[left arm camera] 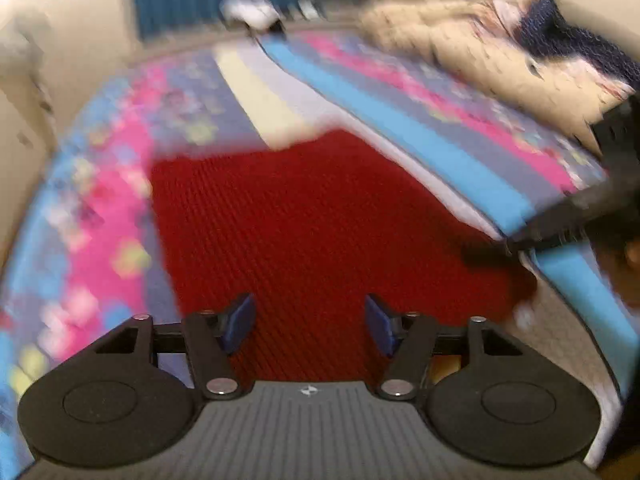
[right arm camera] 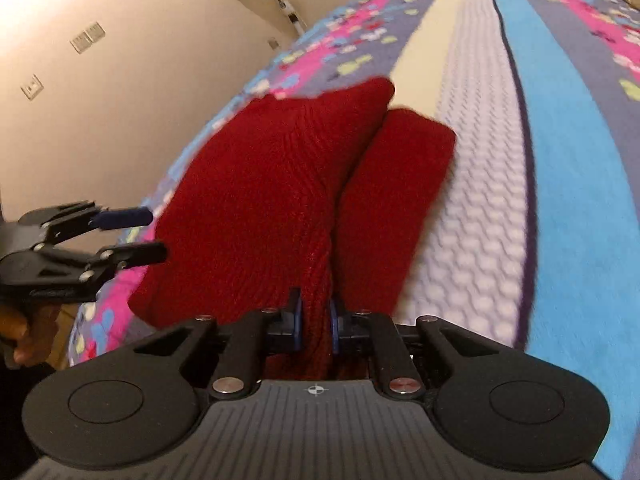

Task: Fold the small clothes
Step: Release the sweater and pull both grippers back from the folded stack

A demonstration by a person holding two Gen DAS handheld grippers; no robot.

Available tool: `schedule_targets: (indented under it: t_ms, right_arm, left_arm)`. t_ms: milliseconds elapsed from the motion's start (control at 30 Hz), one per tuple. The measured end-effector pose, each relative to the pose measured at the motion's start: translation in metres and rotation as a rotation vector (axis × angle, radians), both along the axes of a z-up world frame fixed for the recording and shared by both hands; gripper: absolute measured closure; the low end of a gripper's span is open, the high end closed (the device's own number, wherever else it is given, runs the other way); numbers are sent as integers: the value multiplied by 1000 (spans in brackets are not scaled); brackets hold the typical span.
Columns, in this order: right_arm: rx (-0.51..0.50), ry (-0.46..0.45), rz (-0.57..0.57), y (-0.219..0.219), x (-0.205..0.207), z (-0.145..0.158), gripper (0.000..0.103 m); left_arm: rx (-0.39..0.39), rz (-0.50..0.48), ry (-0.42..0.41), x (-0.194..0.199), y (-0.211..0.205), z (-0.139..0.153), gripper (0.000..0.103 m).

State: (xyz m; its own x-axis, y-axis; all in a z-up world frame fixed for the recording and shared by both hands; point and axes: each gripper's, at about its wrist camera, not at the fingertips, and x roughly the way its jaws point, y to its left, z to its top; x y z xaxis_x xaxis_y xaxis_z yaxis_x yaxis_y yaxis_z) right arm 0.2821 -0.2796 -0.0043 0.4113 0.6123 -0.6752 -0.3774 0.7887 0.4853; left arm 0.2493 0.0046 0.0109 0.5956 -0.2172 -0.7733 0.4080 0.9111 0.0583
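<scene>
Open left claw [left arm camera: 310,322] over red knit [left arm camera: 312,224]

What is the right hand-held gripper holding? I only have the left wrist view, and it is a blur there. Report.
Observer: The right hand-held gripper is shut on a raised fold of the red knit garment.
Operator: Tell me what lies beyond that fold.
Observer: A second red part lies beside the main body, on the white textured stripe of the bedspread.
Operator: Now give me my left one from that side.
Observer: The left hand-held gripper is open at the garment's left edge, with nothing between its fingers.
</scene>
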Motion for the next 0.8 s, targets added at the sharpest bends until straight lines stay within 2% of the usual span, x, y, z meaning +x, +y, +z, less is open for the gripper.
schedule_targets:
  t_ms: [33, 100, 133, 167, 200, 233, 333, 400, 467, 567, 667, 800]
  right_arm:
    - [-5, 13, -8, 3, -1, -4, 90]
    - [8, 18, -39, 6, -12, -4, 88]
    - [-2, 5, -67, 6, -16, 0, 86]
    - [-21, -9, -101, 7, -24, 9, 75]
    - [-38, -30, -128, 8, -34, 17, 60]
    - [-65, -78, -144, 9, -47, 29, 54]
    - [-168, -260, -150, 19, -90, 61, 47]
    - [-206, -327, -193, 24, -118, 75, 27]
    - [-230, -347, -246, 27, -141, 83, 16]
    - [-286, -338, -310, 33, -167, 85, 15]
    - [-282, -278, -359, 38, -178, 80, 14]
    - [-276, -222, -373, 53, -183, 67, 14]
  left_arm:
    - [95, -14, 27, -3, -7, -19, 41]
    - [158, -25, -35, -16, -18, -15, 41]
    - [155, -6, -44, -22, -20, -6, 40]
    - [130, 19, -62, -30, -19, 7, 38]
    - [99, 43, -92, -40, -17, 17, 26]
    - [66, 78, -141, -54, -13, 30, 16]
    - [45, 142, -229, -87, -10, 56, 10]
    - [27, 186, -241, -110, -8, 67, 9]
    - [-1, 228, -241, -125, -9, 77, 2]
    - [-49, 304, -264, -149, -6, 84, 0]
    - [-85, 372, -286, -168, -10, 76, 0]
    - [-93, 424, -179, -169, -12, 57, 0]
